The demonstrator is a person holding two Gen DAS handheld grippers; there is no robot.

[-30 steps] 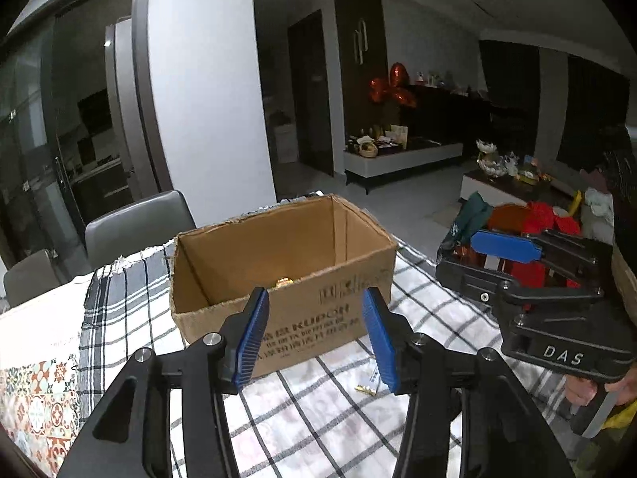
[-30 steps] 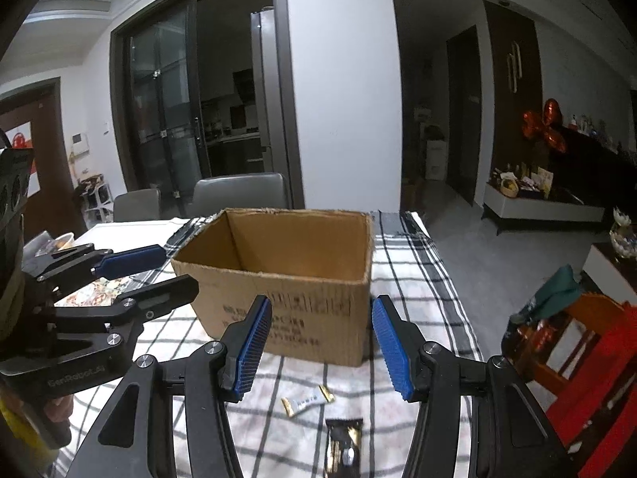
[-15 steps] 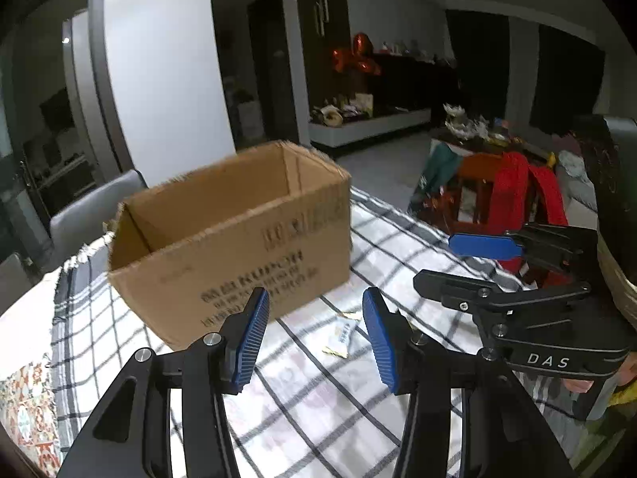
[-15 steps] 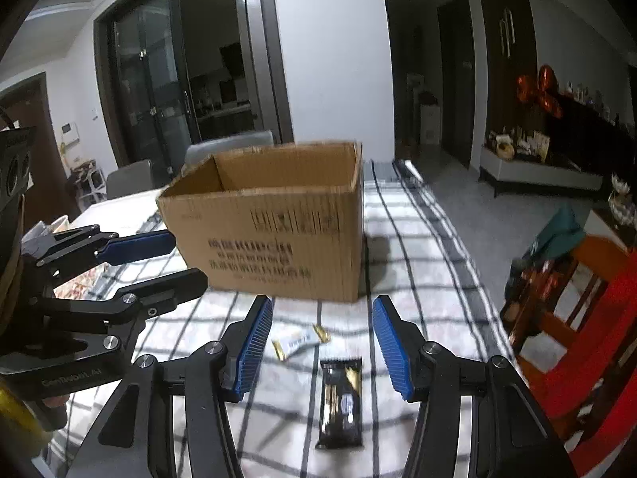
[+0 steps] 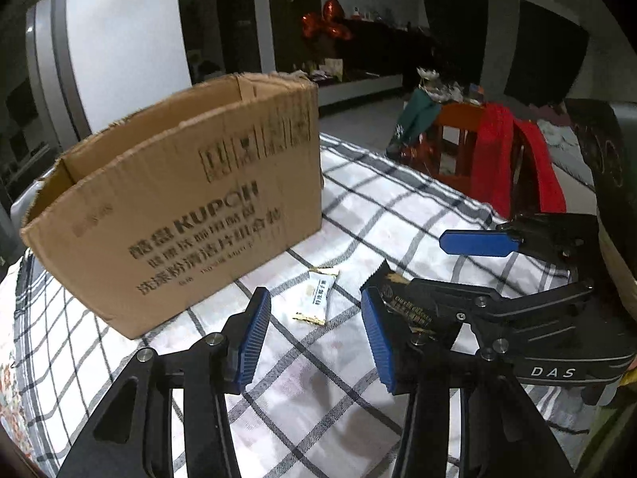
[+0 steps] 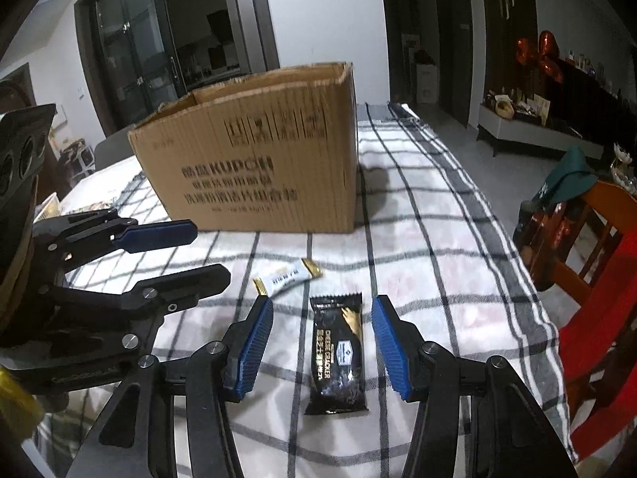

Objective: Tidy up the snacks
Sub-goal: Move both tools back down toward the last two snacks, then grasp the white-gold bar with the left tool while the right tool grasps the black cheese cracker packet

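An open-topped cardboard box [image 5: 179, 219] [image 6: 254, 159] stands on the checked tablecloth [image 6: 418, 239]. In front of it lie a white snack packet [image 5: 316, 296] [image 6: 286, 277] and a black cracker packet [image 6: 338, 354]. My right gripper [image 6: 322, 342] hangs low over the black packet, open, with the packet lying between its blue pads, untouched. My left gripper [image 5: 314, 338] is open just short of the white packet, nothing between its fingers. In the left wrist view the right gripper [image 5: 406, 267] hides most of the black packet [image 5: 392, 283]. The left gripper [image 6: 211, 253] shows at the left of the right wrist view.
The table's right edge [image 6: 549, 318] runs close to a wooden chair draped in red cloth [image 6: 605, 286] [image 5: 513, 151] and a green cloth [image 6: 569, 175]. A patterned mat [image 5: 8, 390] lies at the left. A grey chair [image 6: 111, 151] stands behind the box.
Both grippers have come down toward the table and tilted further downward. The two packets, earlier beyond the fingertips, now lie between or just ahead of the pads. Jaw openings look the same.
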